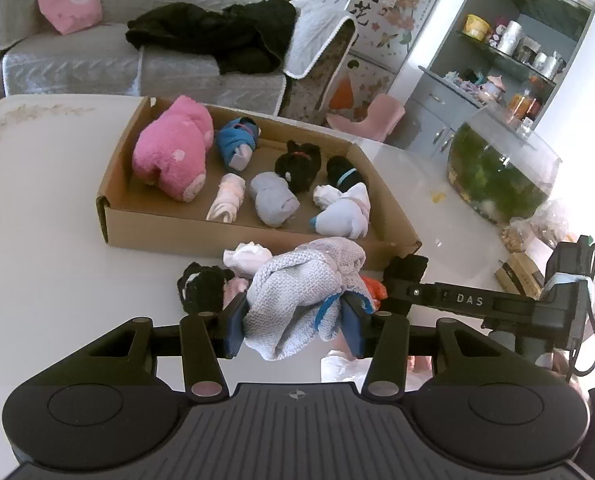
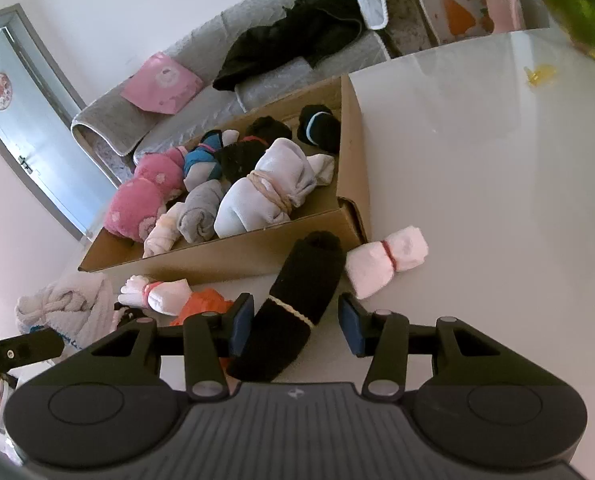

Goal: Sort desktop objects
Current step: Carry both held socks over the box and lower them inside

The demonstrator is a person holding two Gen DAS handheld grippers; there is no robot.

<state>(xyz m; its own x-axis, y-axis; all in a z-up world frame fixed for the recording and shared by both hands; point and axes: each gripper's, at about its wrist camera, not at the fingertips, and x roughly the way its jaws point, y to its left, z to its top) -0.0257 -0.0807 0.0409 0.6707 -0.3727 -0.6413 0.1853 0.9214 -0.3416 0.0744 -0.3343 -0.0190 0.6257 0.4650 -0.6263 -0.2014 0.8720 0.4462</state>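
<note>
The left gripper (image 1: 293, 322) clamps a pale grey knitted sock bundle (image 1: 293, 292) above the table, ready for the shallow cardboard tray (image 1: 233, 236), while the right gripper (image 2: 295, 324) apparently straddles, unclamped, a black rolled sock (image 2: 297, 300).

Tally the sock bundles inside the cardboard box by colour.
Pink bundle: 1
Blue bundle: 1
Black bundles: 2
Grey bundle: 1
White or cream bundles: 2
Total: 7
</note>
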